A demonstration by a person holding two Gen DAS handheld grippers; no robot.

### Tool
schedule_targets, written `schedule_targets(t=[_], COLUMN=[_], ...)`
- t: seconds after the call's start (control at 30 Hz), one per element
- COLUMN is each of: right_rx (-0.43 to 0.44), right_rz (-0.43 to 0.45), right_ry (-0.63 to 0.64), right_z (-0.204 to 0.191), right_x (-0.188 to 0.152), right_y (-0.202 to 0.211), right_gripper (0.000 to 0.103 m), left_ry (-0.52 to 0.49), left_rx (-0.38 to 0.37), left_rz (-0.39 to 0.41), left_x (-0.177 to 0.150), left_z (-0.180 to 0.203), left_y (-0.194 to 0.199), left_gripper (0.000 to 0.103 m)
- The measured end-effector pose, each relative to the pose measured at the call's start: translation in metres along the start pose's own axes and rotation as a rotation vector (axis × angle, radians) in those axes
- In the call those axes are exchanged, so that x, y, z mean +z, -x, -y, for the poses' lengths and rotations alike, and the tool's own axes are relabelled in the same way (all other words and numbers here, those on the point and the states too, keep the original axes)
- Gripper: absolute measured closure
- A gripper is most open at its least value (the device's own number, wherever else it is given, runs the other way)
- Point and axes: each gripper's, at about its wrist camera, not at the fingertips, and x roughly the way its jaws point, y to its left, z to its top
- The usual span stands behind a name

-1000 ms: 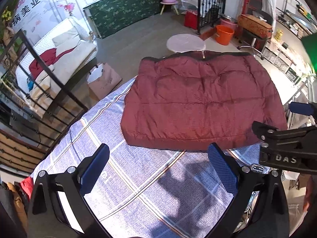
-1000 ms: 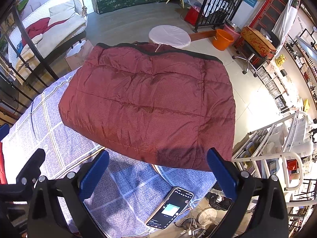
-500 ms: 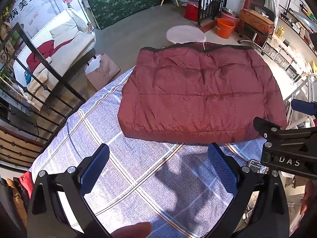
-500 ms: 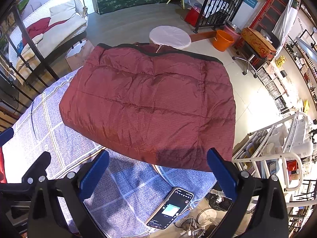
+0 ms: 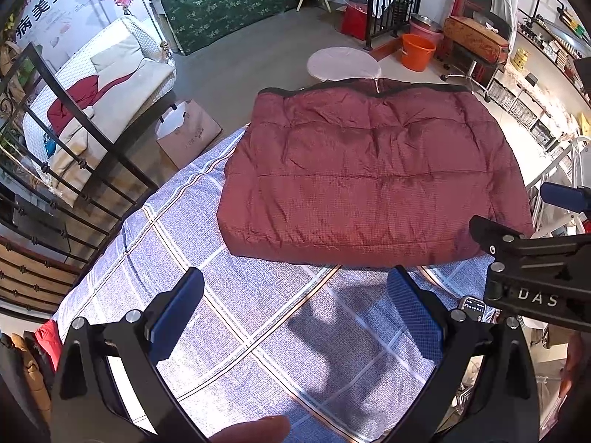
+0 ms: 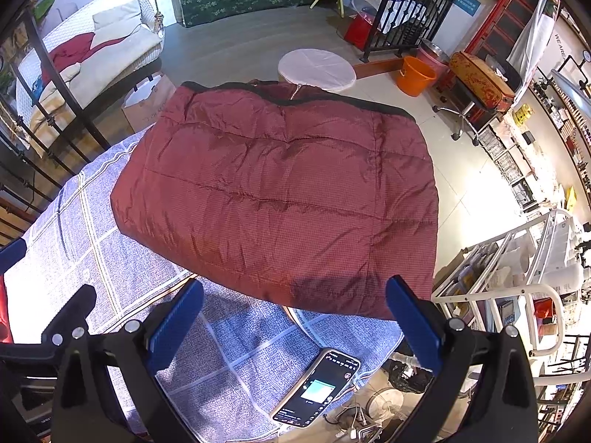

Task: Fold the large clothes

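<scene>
A dark red quilted down jacket lies folded into a flat rectangle on a blue checked cloth that covers the table. It also shows in the right wrist view. My left gripper is open and empty, above the cloth just short of the jacket's near edge. My right gripper is open and empty, above the jacket's near right corner. The right gripper's body shows at the right of the left wrist view.
A phone with its screen lit lies on the cloth near the table's front right edge. A white wire rack stands right of the table. A round white stool stands beyond the jacket. A black railing runs at the left.
Both grippers have drawn back slightly from the jacket, more cloth showing in the left view. A fingertip has come into the bottom of the left view. The jacket has not moved.
</scene>
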Motion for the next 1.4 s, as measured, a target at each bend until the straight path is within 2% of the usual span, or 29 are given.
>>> schedule_targets(t=[1.4], right_rx=[-0.025], right_rz=[0.038], right_ry=[0.009], right_z=[-0.0052], right_x=[0.0073], right_y=[0.0097], right_gripper=[0.006], left_ry=[0.001], left_rx=[-0.005], left_rz=[0.003], left_x=[0.0017], left_z=[0.0004], left_y=[0.0021], left_gripper=[0.005])
